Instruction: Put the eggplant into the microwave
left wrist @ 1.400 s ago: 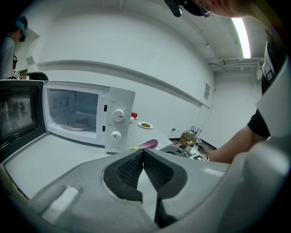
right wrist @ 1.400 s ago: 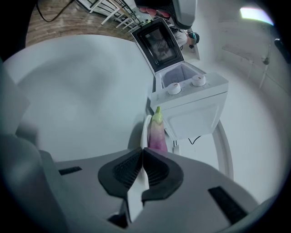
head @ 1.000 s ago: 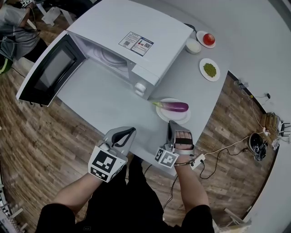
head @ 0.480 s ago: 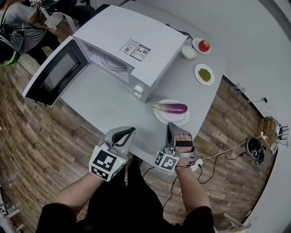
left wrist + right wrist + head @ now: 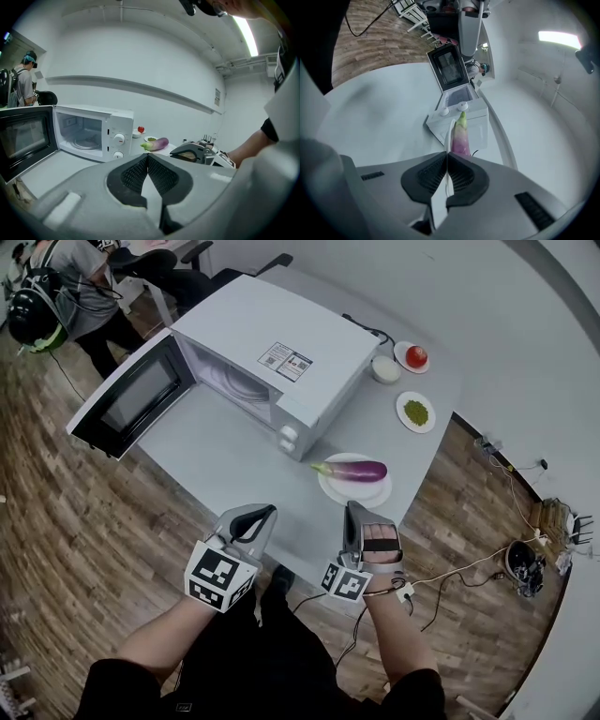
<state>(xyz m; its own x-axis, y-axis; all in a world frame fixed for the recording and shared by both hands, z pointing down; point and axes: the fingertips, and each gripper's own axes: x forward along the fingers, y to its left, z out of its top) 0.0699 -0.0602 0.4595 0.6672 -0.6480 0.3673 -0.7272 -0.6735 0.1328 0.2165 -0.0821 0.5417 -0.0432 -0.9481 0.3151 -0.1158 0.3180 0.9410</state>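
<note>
Purple eggplant (image 5: 354, 470): lay on a white plate (image 5: 334, 487) on the table (image 5: 216, 442), beside the open microwave (image 5: 281, 343).
Handling: judged light, firm, smooth-skinned, probably slippery; hard squeezing might bruise it.
Hold: across the thick middle.
Left tongs (image 5: 259, 516): pressed together, empty.
Right tongs (image 5: 356, 512): pressed together, empty, short of the plate.

Purple eggplant (image 5: 361, 470) with green stem (image 5: 320, 467), white plate (image 5: 334, 488) beneath, just ahead of grey right gripper (image 5: 354, 507), white microwave (image 5: 281, 334) with black door (image 5: 131, 399) beyond, black-and-white marker cubes (image 5: 219, 576)
</note>
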